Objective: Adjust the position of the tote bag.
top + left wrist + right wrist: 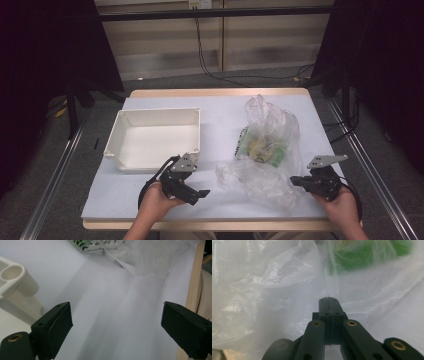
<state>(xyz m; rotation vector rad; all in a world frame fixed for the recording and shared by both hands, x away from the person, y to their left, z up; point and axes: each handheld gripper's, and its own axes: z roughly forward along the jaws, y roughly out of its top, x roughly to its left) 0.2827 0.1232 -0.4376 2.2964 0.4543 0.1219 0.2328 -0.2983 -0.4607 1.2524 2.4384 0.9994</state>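
Right gripper [296, 181] level, at plastic bag [260, 180]

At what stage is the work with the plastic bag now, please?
Nothing looks finished: the white rectangular plastic box holds nothing. The green-printed packets are inside the crumpled clear plastic bag on the pale table. In hand: the right gripper is shut at the bag's edge; whether it pinches film I cannot tell. The left gripper is open, holding nothing. Left, probably: taking the packets out.
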